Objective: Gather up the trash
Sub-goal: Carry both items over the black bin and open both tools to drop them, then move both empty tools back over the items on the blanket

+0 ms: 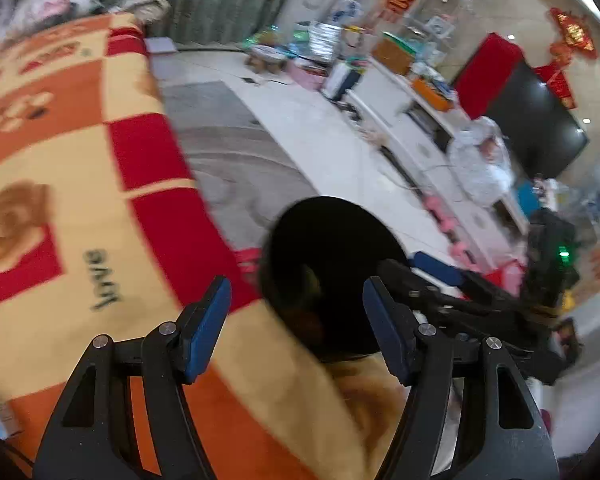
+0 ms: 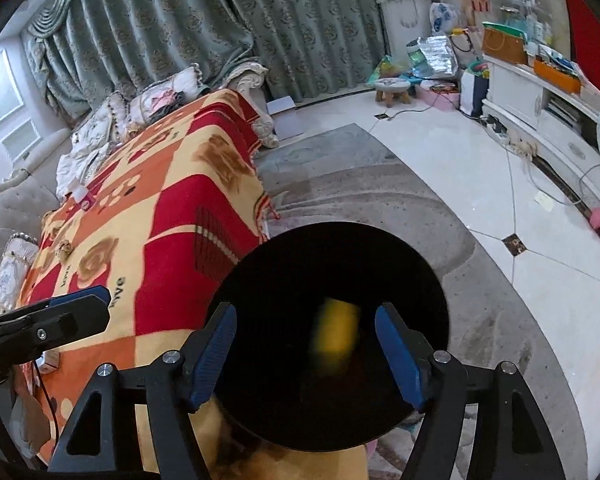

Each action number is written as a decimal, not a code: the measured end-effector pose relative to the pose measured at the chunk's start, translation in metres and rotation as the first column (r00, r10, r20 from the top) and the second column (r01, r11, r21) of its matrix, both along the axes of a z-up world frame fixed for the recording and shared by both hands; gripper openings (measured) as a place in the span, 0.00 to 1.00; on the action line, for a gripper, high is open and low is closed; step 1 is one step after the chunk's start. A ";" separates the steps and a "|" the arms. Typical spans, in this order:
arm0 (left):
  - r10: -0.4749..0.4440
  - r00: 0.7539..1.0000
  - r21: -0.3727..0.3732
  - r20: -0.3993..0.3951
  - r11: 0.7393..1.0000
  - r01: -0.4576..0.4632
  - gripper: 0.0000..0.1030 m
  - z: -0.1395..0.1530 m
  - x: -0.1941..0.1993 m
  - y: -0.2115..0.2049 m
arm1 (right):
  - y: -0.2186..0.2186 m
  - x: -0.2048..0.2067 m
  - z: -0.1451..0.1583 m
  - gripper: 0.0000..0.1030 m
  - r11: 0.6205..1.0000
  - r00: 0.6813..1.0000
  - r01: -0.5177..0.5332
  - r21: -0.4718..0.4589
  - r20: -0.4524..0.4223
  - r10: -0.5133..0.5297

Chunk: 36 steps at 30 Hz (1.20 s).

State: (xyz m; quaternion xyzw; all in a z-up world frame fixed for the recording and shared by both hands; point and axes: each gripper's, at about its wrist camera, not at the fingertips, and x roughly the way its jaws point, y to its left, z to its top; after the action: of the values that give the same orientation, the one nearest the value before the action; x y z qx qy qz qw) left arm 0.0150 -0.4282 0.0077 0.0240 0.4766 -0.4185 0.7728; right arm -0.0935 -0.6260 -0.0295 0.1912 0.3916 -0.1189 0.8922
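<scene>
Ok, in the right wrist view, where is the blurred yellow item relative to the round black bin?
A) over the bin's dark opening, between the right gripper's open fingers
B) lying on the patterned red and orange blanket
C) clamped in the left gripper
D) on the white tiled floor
A: the blurred yellow item shows against the round black bin, untouched between the right gripper pads.

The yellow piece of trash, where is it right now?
In the right wrist view, the yellow piece is a blur over the black bin's dark opening, between the open right hand-held gripper's fingers.

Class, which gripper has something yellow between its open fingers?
The right gripper: a blurred yellow piece sits between its fingers over the black bin; the left gripper holds nothing.
</scene>
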 end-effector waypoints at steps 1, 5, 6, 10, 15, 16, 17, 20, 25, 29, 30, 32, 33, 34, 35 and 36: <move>0.019 1.000 0.018 0.023 1.000 -0.019 0.66 0.001 0.001 0.007 | 0.003 0.001 0.001 0.67 1.000 1.000 -0.006 -0.004 0.004 0.006; 0.074 0.993 0.060 0.090 0.995 -0.080 0.66 0.004 0.000 0.028 | 0.021 0.007 0.005 0.67 0.999 0.999 -0.044 -0.030 0.006 0.044; 0.087 0.990 0.070 0.109 0.993 -0.095 0.66 0.005 -0.001 0.034 | 0.026 0.009 0.006 0.67 0.998 0.999 -0.053 -0.035 0.005 0.053; 0.141 0.972 0.115 0.190 0.980 -0.164 0.66 0.007 -0.004 0.060 | 0.050 0.015 0.013 0.67 0.994 0.995 -0.102 -0.049 0.015 0.103; 0.204 0.951 0.134 0.234 0.962 -0.239 0.66 0.005 0.000 0.096 | 0.088 0.025 0.025 0.67 0.984 0.985 -0.169 -0.065 0.032 0.171; 0.222 0.946 0.140 0.237 0.956 -0.260 0.66 0.005 0.001 0.106 | 0.094 0.027 0.026 0.67 0.981 0.983 -0.179 -0.068 0.034 0.182; 0.230 0.944 0.143 0.236 0.953 -0.268 0.66 0.005 0.002 0.110 | 0.103 0.030 0.028 0.67 0.978 0.979 -0.196 -0.071 0.036 0.199; 0.267 0.932 0.149 0.243 0.940 -0.308 0.66 0.005 0.003 0.132 | 0.123 0.036 0.030 0.68 0.970 0.972 -0.231 -0.078 0.032 0.234; 0.314 0.906 0.167 0.282 0.914 -0.369 0.66 0.007 0.001 0.171 | 0.159 0.051 0.026 0.69 0.950 0.953 -0.301 -0.083 0.011 0.303; 0.355 0.890 0.169 0.285 0.896 -0.411 0.66 0.008 0.004 0.202 | 0.191 0.065 0.024 0.69 0.930 0.933 -0.358 -0.081 0.003 0.359; 0.365 0.887 0.169 0.283 0.892 -0.420 0.66 0.008 0.005 0.210 | 0.197 0.067 0.023 0.69 0.926 0.929 -0.368 -0.083 0.000 0.369; 0.383 0.879 0.171 0.284 0.882 -0.440 0.66 0.009 0.007 0.226 | 0.212 0.075 0.022 0.69 0.916 0.919 -0.393 -0.082 -0.007 0.393; 0.394 0.873 0.172 0.288 0.875 -0.452 0.66 0.009 0.008 0.237 | 0.221 0.080 0.020 0.69 0.909 0.912 -0.410 -0.075 -0.010 0.410; 0.401 0.869 0.173 0.289 0.871 -0.459 0.66 0.010 0.008 0.244 | 0.229 0.084 0.020 0.69 0.904 0.906 -0.423 -0.071 -0.012 0.423; 0.408 0.866 0.173 0.289 0.867 -0.467 0.66 0.011 0.009 0.252 | 0.234 0.086 0.019 0.69 0.899 0.902 -0.432 -0.069 -0.013 0.432; 0.417 0.862 0.173 0.289 0.863 -0.475 0.66 0.011 0.010 0.261 | 0.242 0.089 0.018 0.69 0.893 0.895 -0.445 -0.067 -0.015 0.445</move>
State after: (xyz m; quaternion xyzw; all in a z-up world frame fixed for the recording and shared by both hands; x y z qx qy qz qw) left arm 0.0254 -0.1670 0.0184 0.0557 0.4177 -0.1606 0.8925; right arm -0.0043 -0.3844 -0.0113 0.0658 0.4203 0.0749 0.9019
